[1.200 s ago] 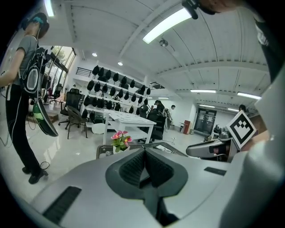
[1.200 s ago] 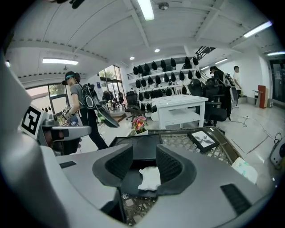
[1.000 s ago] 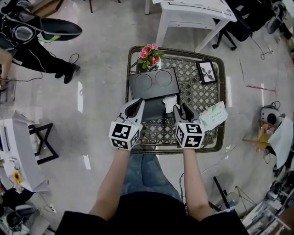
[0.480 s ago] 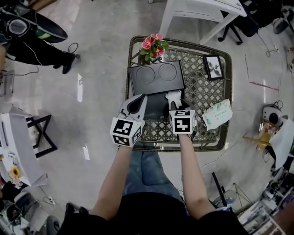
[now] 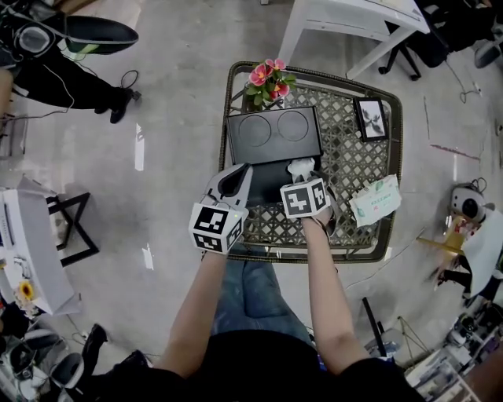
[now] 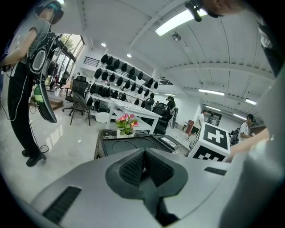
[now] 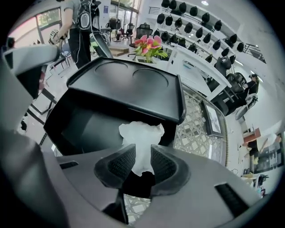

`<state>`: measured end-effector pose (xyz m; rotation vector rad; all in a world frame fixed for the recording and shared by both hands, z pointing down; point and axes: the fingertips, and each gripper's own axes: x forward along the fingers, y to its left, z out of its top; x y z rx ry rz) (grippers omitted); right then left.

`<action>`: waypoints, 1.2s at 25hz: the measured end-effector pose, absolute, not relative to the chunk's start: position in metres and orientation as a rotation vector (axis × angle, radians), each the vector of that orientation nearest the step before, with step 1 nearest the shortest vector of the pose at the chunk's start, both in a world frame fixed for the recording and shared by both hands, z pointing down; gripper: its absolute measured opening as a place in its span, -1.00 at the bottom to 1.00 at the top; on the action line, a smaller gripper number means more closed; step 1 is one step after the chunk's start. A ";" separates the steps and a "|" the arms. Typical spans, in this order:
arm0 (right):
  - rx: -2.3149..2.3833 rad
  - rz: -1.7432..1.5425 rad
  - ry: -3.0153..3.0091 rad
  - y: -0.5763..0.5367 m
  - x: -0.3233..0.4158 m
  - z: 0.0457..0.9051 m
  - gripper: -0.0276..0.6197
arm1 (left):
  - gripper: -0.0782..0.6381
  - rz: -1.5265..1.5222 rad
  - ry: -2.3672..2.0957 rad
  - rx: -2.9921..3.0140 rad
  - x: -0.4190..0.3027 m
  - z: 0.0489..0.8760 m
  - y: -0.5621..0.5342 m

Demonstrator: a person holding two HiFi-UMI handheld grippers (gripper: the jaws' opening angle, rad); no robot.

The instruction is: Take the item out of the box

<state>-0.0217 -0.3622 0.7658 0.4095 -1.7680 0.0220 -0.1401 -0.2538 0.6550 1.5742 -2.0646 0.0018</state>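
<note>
A black box (image 5: 263, 182) stands open on the lattice table (image 5: 346, 169), its lid (image 5: 273, 135) folded back. A crumpled white item (image 5: 299, 166) pokes up at the box's near right corner. My right gripper (image 5: 303, 180) points steeply down over it. In the right gripper view the white item (image 7: 141, 141) lies between the pads (image 7: 122, 164), and the jaws have just been closing around it, still apart (image 7: 143, 154). My left gripper (image 5: 236, 176) is shut and empty (image 6: 143, 163) at the box's near left corner.
A pot of pink flowers (image 5: 267, 78) stands behind the lid. A framed picture (image 5: 371, 119) and a green-and-white packet (image 5: 380, 199) lie on the table's right side. A white desk (image 5: 346, 16) stands beyond. A person in black (image 5: 55, 71) is at the far left.
My right gripper has tipped from pointing forward to pointing down and dropped onto the white item, with its jaws narrowing. The left gripper sank a little beside the box.
</note>
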 end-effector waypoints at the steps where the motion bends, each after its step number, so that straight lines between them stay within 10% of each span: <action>1: 0.405 0.021 -1.759 -0.362 -0.022 0.767 -0.59 | -0.73 0.001 -2.064 1.575 -0.140 0.655 -0.254; 30: 0.342 0.239 -2.152 -0.343 -0.024 0.656 -0.87 | -0.73 -0.012 -2.082 1.657 -0.133 0.603 -0.255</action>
